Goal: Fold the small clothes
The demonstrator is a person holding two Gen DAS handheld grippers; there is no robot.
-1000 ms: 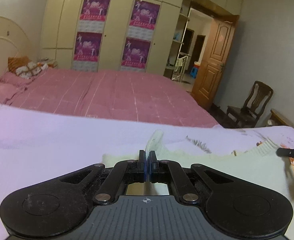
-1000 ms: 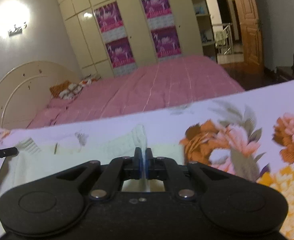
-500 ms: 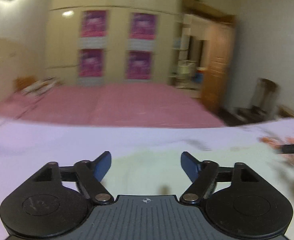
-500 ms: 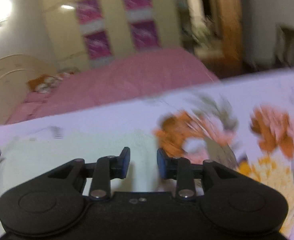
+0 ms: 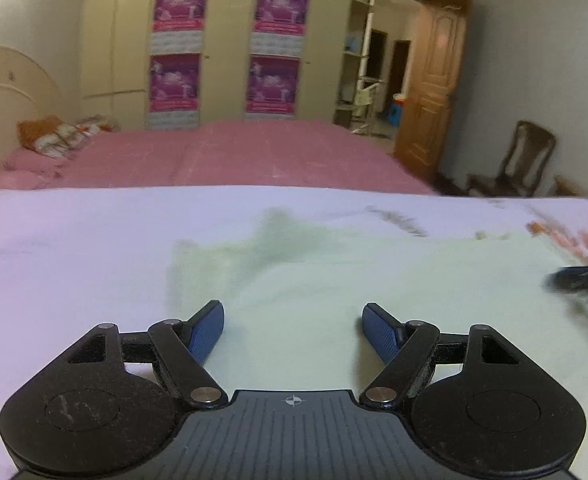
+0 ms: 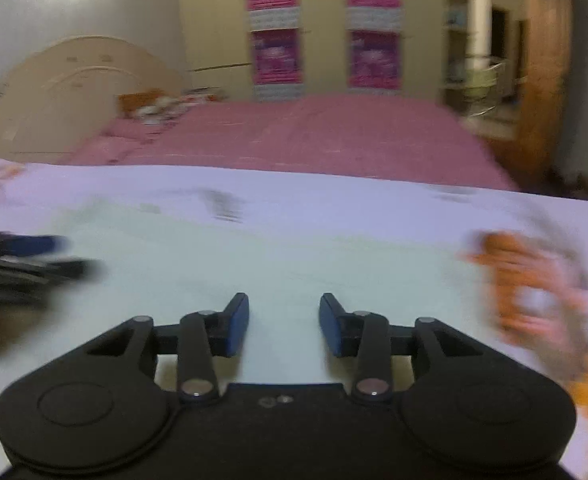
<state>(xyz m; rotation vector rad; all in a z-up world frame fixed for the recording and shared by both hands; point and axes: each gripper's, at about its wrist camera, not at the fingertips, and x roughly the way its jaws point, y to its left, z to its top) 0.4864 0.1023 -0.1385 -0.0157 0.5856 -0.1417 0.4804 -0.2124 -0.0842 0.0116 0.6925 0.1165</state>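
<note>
A pale cream knitted garment [image 5: 333,272] lies flat on a white floral sheet [image 5: 74,240]. In the left wrist view my left gripper [image 5: 293,312] stands wide open just above the cloth, nothing between its blue pads [image 5: 208,330]. The right gripper shows as a dark blur at the right edge [image 5: 585,280]. In the blurred right wrist view the garment [image 6: 294,256] spreads below my right gripper [image 6: 284,312], whose jaws are opening with nothing between them. The left gripper appears as a dark smear at the left [image 6: 26,264].
A pink-covered bed [image 5: 234,156] with pillows [image 5: 54,136] lies beyond the sheet. Behind it stand cream wardrobes with purple posters [image 5: 178,44]. A wooden door [image 5: 429,92] and a wooden chair [image 5: 521,164] are at the right. Orange flowers [image 6: 525,288] print the sheet's right part.
Both grippers were shut on raised folds of the garment; both have let go and opened. The cloth now lies flat, and both grippers have sunk closer to it.
</note>
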